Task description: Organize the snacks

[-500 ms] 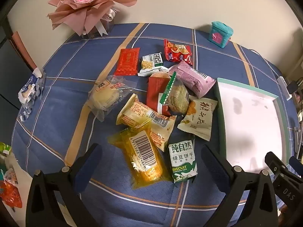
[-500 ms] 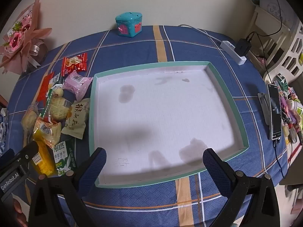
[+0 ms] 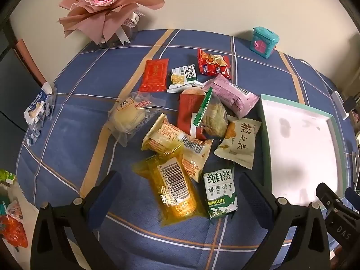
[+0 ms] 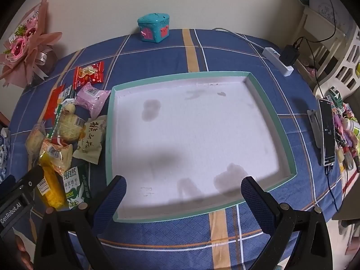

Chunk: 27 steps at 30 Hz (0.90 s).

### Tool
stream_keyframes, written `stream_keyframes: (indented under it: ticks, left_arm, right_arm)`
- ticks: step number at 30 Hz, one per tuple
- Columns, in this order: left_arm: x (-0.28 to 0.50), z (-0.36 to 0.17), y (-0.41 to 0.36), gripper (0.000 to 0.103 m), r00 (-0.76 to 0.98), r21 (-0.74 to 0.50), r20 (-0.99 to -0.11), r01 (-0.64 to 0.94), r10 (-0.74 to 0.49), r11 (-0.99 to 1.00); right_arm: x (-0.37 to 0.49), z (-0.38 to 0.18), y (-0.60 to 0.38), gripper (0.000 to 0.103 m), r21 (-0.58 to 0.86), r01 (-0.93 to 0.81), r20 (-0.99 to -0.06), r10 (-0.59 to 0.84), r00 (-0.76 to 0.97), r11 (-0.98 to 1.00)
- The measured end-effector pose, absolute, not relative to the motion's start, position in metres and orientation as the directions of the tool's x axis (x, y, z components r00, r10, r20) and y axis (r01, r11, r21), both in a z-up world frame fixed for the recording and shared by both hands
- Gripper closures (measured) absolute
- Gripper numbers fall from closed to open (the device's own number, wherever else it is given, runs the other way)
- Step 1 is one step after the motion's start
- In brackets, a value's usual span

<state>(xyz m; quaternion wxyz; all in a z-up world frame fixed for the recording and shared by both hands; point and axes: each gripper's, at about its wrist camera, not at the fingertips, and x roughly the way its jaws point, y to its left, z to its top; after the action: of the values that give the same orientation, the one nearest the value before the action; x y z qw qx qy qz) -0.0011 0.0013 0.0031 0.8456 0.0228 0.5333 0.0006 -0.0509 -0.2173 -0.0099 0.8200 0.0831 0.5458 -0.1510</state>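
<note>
Several wrapped snacks lie in a heap on the blue plaid tablecloth. Nearest my left gripper are a yellow packet with a barcode and a green biscuit packet, both between its open fingers. Behind them lie a beige packet, a pink packet and a red packet. A white tray with a teal rim stands right of the heap, with nothing in it. My right gripper is open over the tray's near edge.
A pink flower bouquet and a teal toy house stand at the table's back. A phone, a charger and clutter lie at the right edge. A blue-white wrapper lies at the left edge.
</note>
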Motion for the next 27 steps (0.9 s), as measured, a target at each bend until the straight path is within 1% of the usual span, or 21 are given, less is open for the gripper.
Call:
stream_keyframes:
  ticks: [27]
  left_arm:
    - [0.0025, 0.0047, 0.0021, 0.0, 0.433, 0.022, -0.901, 0.018, 0.012, 1.0]
  right_arm:
    - [-0.0498, -0.0099, -0.2171, 0.0, -0.025, 0.334, -0.921, -0.151, 0.358, 0.942]
